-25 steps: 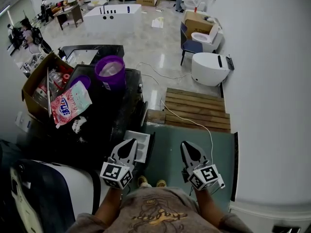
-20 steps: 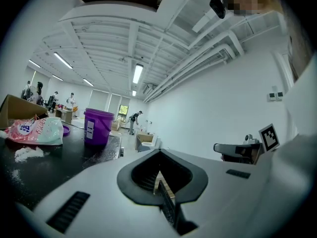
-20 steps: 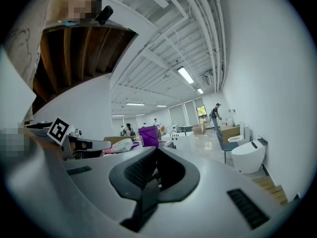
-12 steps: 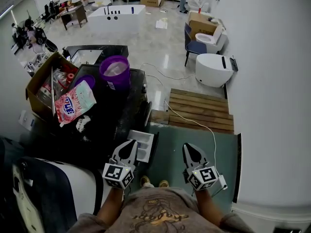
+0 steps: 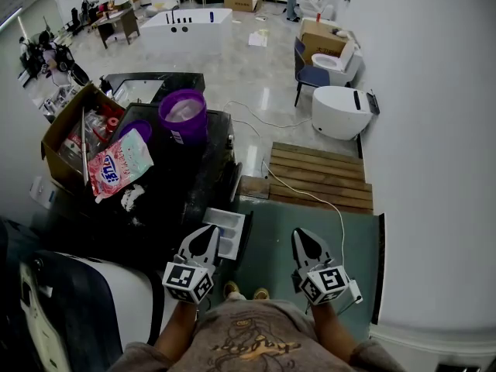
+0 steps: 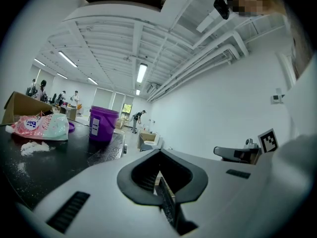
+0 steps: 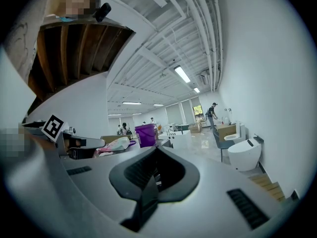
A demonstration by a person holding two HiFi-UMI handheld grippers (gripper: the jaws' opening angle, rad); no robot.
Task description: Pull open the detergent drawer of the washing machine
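Observation:
The washing machine (image 5: 167, 200) has a black top and stands at the left of the head view. Its detergent drawer (image 5: 227, 232), white with compartments, sticks out of the machine's front. My left gripper (image 5: 206, 234) is shut and empty, its tip beside the drawer's near left edge; whether it touches cannot be told. To the right, my right gripper (image 5: 304, 241) hangs shut and empty over the green mat (image 5: 271, 262), apart from the drawer. In the left gripper view the left gripper (image 6: 159, 152) has its jaws closed; in the right gripper view the right gripper (image 7: 156, 148) likewise.
On the machine's top stand a purple bucket (image 5: 184, 115) and a pink detergent bag (image 5: 118, 165), next to a cardboard box (image 5: 68, 126). A wooden pallet (image 5: 318, 175) and a white cable (image 5: 310, 196) lie ahead. A toilet (image 5: 341, 111) stands by the white wall at right.
The head view shifted slightly a second ago. Both grippers stay shut in the same places beside the open drawer.

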